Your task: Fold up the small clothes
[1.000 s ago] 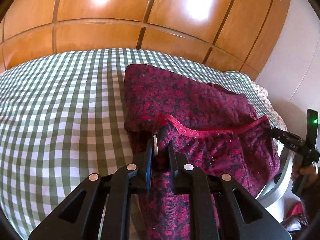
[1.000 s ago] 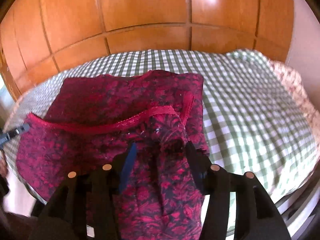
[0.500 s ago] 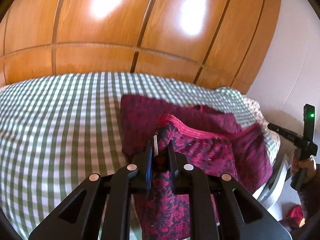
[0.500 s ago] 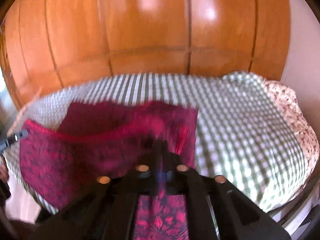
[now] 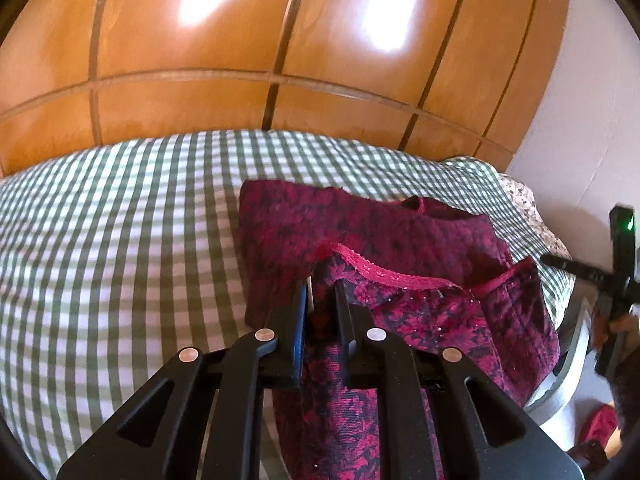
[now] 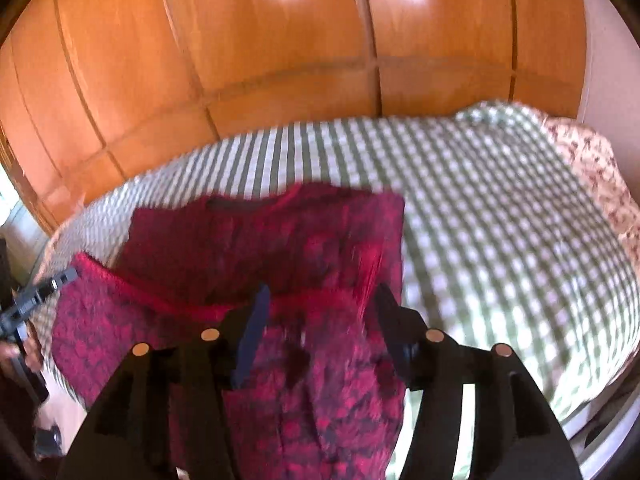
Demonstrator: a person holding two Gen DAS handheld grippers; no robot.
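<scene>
A dark red patterned garment point(image 5: 400, 248) with a red lace hem lies on the green checked bed cover point(image 5: 120, 240). My left gripper point(image 5: 321, 292) is shut on the garment's near hem corner and holds it raised over the lower layer. In the right wrist view the garment point(image 6: 260, 248) lies partly folded, and my right gripper point(image 6: 320, 300) stands open over its near edge, with cloth between the spread fingers but not pinched. The right gripper also shows at the right edge of the left wrist view point(image 5: 612, 276).
A wooden panelled wardrobe point(image 5: 280, 60) stands behind the bed. A floral pillow point(image 6: 592, 184) lies at the bed's right end. A white bed frame edge point(image 5: 568, 360) runs below the garment. The other hand's gripper point(image 6: 28, 304) shows at the left in the right wrist view.
The right gripper was open, shut on the hem half a second ago, and is open again. The left gripper kept its grip and carried the hem forward over the garment.
</scene>
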